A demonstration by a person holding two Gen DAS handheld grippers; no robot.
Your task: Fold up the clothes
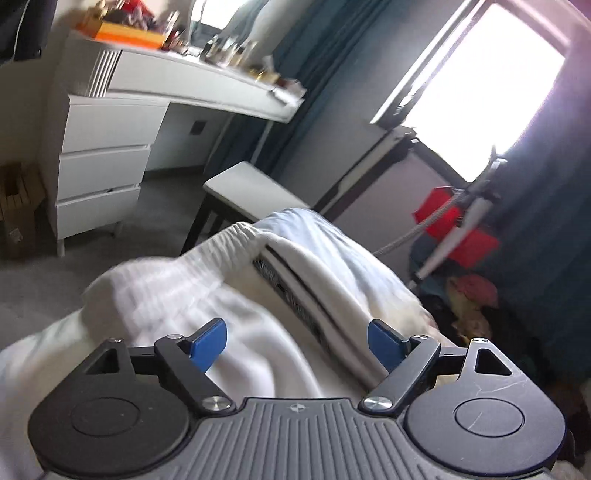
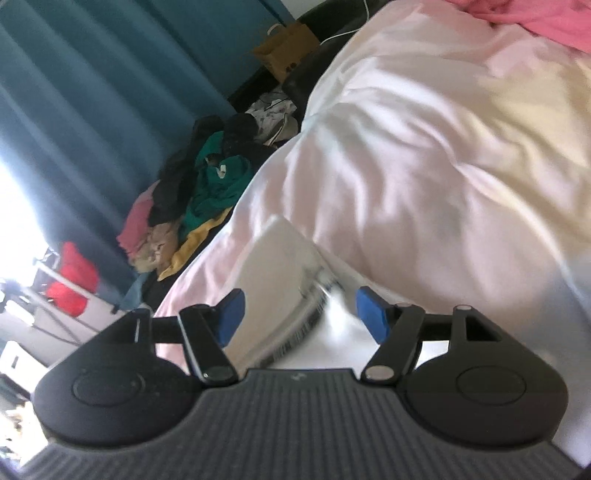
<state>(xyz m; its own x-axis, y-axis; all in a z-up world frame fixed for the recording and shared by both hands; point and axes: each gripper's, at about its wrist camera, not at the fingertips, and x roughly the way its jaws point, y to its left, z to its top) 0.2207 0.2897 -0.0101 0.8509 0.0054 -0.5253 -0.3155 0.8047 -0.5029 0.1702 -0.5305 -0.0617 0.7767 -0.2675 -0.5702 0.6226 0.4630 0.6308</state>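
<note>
A white garment (image 1: 207, 291) with a dark striped side band (image 1: 291, 291) lies bunched and partly folded on the bed, its elastic waistband toward the far side. My left gripper (image 1: 297, 341) is open just above it, blue pads apart, holding nothing. In the right wrist view the same white garment (image 2: 280, 266) with its striped band (image 2: 306, 317) lies between the fingers of my right gripper (image 2: 299, 314), which is open and empty. The garment rests on a pale pink-white duvet (image 2: 424, 147).
A white desk with drawers (image 1: 103, 162) and a white stool (image 1: 251, 188) stand beyond the bed. A pile of coloured clothes (image 2: 192, 195) lies on the floor by teal curtains (image 2: 92, 92). A pink garment (image 2: 535, 18) lies on the far duvet. A red item (image 1: 454, 225) stands near the window.
</note>
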